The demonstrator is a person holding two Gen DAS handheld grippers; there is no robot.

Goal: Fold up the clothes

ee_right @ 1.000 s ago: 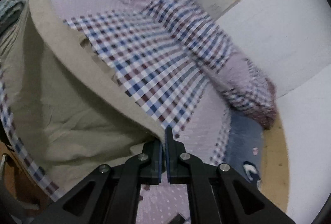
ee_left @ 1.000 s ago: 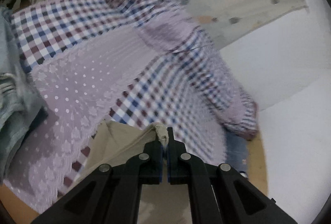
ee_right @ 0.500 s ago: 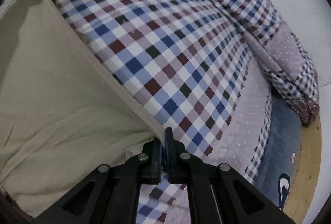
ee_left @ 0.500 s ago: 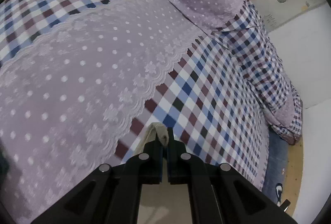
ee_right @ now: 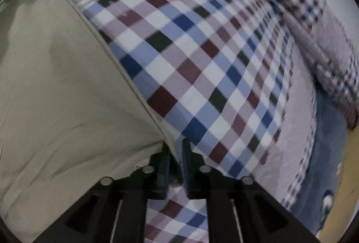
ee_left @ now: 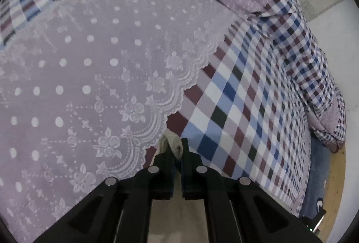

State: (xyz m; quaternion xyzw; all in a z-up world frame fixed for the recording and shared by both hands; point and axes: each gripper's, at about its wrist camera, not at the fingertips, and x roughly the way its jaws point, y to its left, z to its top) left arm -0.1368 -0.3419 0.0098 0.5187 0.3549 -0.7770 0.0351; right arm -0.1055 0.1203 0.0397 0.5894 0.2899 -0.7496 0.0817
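Observation:
A beige garment (ee_right: 56, 108) spreads over the left of the right wrist view, its hemmed edge running down to my right gripper (ee_right: 176, 148), which is shut on that edge. In the left wrist view my left gripper (ee_left: 178, 151) is shut on a bunched beige corner (ee_left: 171, 142) of the same garment, with more beige cloth visible below between the arms. Both grippers hang low over a bed with a checked cover (ee_left: 246, 108) and a lilac dotted lace panel (ee_left: 89, 63).
A checked pillow (ee_left: 314, 63) lies along the bed's right side in the left wrist view. Beyond the bed edge are a blue mat (ee_right: 325, 153), a strip of wooden floor (ee_left: 336, 175) and a white wall (ee_left: 332, 29).
Both grippers have dropped toward the bed and moved forward, still holding the beige garment. The bed cover now fills both views, and the pile of clothes at the left is out of sight.

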